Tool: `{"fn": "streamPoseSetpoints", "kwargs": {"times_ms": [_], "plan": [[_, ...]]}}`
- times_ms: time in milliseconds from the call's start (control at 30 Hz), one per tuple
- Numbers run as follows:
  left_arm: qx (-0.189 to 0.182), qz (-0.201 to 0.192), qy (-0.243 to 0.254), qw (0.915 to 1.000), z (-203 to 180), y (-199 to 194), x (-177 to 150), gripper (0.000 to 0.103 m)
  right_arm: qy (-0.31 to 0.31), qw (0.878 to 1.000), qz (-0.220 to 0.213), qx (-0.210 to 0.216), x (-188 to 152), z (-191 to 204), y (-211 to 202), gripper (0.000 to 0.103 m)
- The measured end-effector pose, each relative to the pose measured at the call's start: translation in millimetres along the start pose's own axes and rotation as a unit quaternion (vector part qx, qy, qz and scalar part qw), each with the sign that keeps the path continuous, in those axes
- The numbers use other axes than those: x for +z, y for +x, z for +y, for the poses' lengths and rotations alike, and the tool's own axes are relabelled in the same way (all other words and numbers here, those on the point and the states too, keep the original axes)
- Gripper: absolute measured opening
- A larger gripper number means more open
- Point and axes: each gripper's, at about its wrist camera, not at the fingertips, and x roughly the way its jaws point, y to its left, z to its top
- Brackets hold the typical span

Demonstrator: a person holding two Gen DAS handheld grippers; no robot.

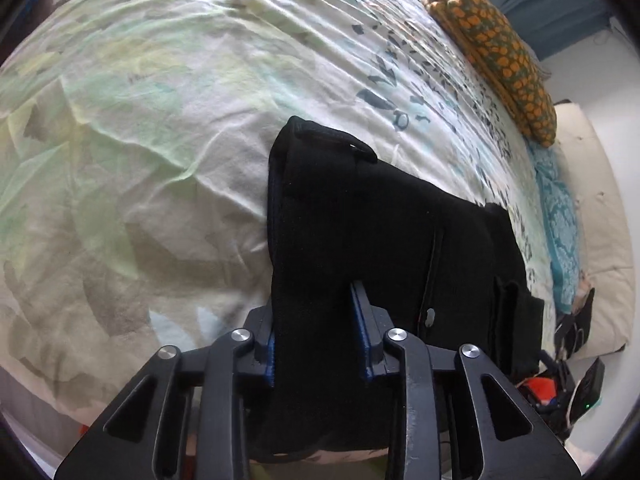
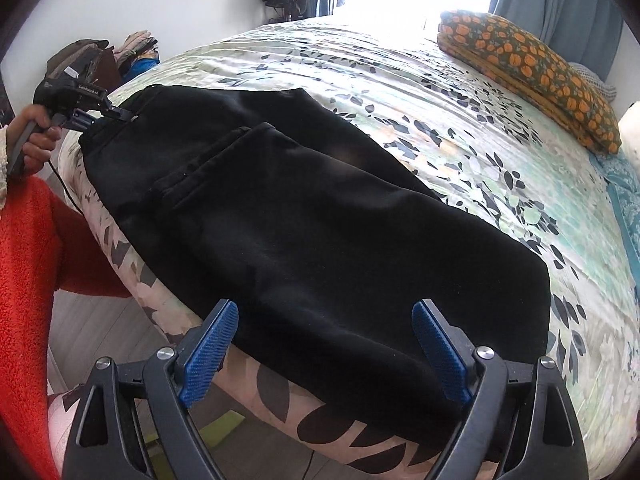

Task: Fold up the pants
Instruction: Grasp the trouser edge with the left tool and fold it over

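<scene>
The bed (image 2: 460,152), under a leaf-print sheet, fills both views; its far side washes out in window glare and its near edge drops away below the right gripper. Wide stretches of bare sheet lie open beyond and to the left of the pants in the left wrist view. A folded orange-patterned blanket (image 2: 528,76) sits along the far right edge, well apart from the work.

The black pants (image 2: 320,220) lie flat near the bed's front edge, one layer folded over another; the cloth is so dark that seams and folds are hard to read, and the nearest hem hangs off the edge behind the right gripper.

A person's hand (image 2: 36,140), with a red fleecy sleeve (image 2: 28,272) cut off by the frame, holds the left gripper (image 1: 318,332). Its jaws are drawn in close on a bunched fold of the pants at the waistband end, pads pressing the cloth.

The right gripper (image 2: 324,348) hovers with jaws spread wide over the other end, the pads clear of the fabric.
</scene>
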Motion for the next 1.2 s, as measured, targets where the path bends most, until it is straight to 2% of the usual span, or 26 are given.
{"fn": "streamPoseSetpoints", "kwargs": {"times_ms": [67,133,267,333,467,533,667,800,933,1033,1200], "plan": [[0.003,-0.014,-0.018,0.9997,-1.4,-9.7,-0.9,0.016,-0.002,1.0,-0.001,-0.002,0.7,1.9,-1.2,0.089],[-0.006,-0.038,-0.031,0.9988,-6.7,-23.7,-4.1,0.014,0.001,1.0,-0.004,-0.002,1.3,1.4,-3.3,0.089],[-0.063,-0.075,-0.047,0.994,-17.4,-48.3,-11.5,0.014,0.017,1.0,-0.016,-0.004,2.2,-5.6,-9.3,0.089],[-0.08,-0.078,-0.071,0.9912,-15.6,-51.3,-15.3,0.014,0.03,0.999,-0.017,-0.003,1.6,-11.5,-9.6,0.089],[-0.083,-0.084,-0.124,0.9852,-16.3,-50.2,-19.6,0.013,0.055,0.998,-0.02,0.002,1.7,-23.8,-9.4,0.089],[-0.091,-0.093,-0.117,0.9846,-32.7,-59.4,-22.0,0.011,0.067,0.997,-0.029,0.003,1.8,-30.3,-14.0,0.089],[-0.128,-0.105,-0.058,0.9845,-91.8,-81.6,-30.7,0.01,0.091,0.994,-0.053,0.001,0.8,-46.5,-26.5,0.089],[-0.168,-0.089,-0.006,0.9816,-156.7,-87.3,-44.7,0.01,0.148,0.986,-0.075,0.003,-1.7,-74.8,-37.0,0.089],[-0.201,-0.06,0.032,0.9773,-224.2,-72.0,-62.4,0.008,0.221,0.969,-0.108,-0.002,-10.1,-116.2,-54.0,0.089],[-0.216,-0.033,0.052,0.9744,-268.9,-44.0,-69.9,0.007,0.265,0.955,-0.13,-0.013,-22.2,-146.5,-69.2,0.089],[-0.225,0.028,0.063,0.9719,-330.7,24.4,-83.6,0.005,0.323,0.934,-0.151,-0.024,-48.3,-185.6,-87.2,0.089]]}}
